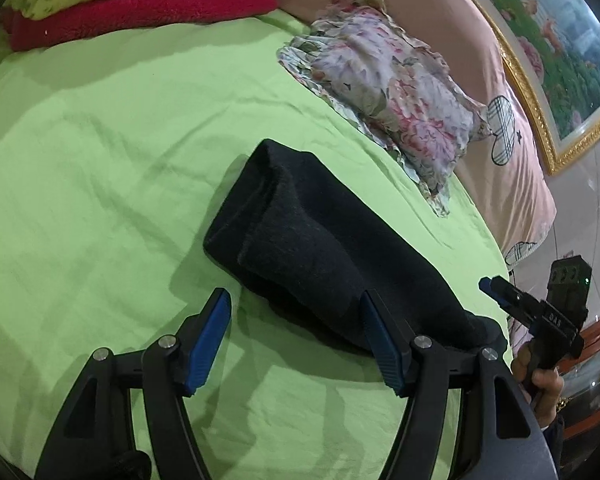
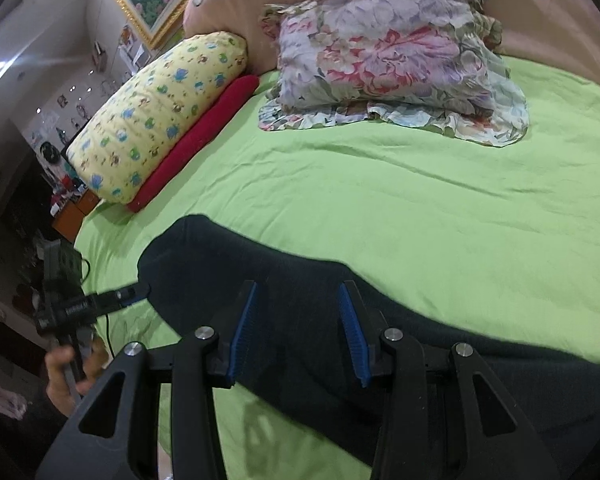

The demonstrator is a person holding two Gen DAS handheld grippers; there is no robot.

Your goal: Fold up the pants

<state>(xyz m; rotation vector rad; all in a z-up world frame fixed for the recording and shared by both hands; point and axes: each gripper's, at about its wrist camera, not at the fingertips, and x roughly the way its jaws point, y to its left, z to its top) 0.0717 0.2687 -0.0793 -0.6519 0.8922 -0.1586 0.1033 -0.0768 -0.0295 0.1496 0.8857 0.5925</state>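
Note:
Dark folded pants [image 1: 300,240] lie on the green bedsheet [image 1: 100,160], a long bundle running from mid-bed toward the near right edge. My left gripper [image 1: 296,328] is open, jaws wide apart, hovering at the near end of the bundle, holding nothing. In the right wrist view the pants [image 2: 300,280] stretch across the lower frame. My right gripper [image 2: 298,324] is open just above them, holding nothing. The right gripper also shows at the right edge of the left wrist view [image 1: 496,288]. The left gripper shows at the left of the right wrist view [image 2: 134,294] by the pants' end.
A floral pillow [image 1: 392,100] lies beyond the pants. A yellow patterned pillow [image 2: 156,120] rests on a red blanket [image 2: 204,128] at the bed's far side. A pink headboard cover [image 1: 512,160] and a gold-framed picture [image 1: 552,60] stand behind. The bed edge [image 2: 96,248] drops off at left.

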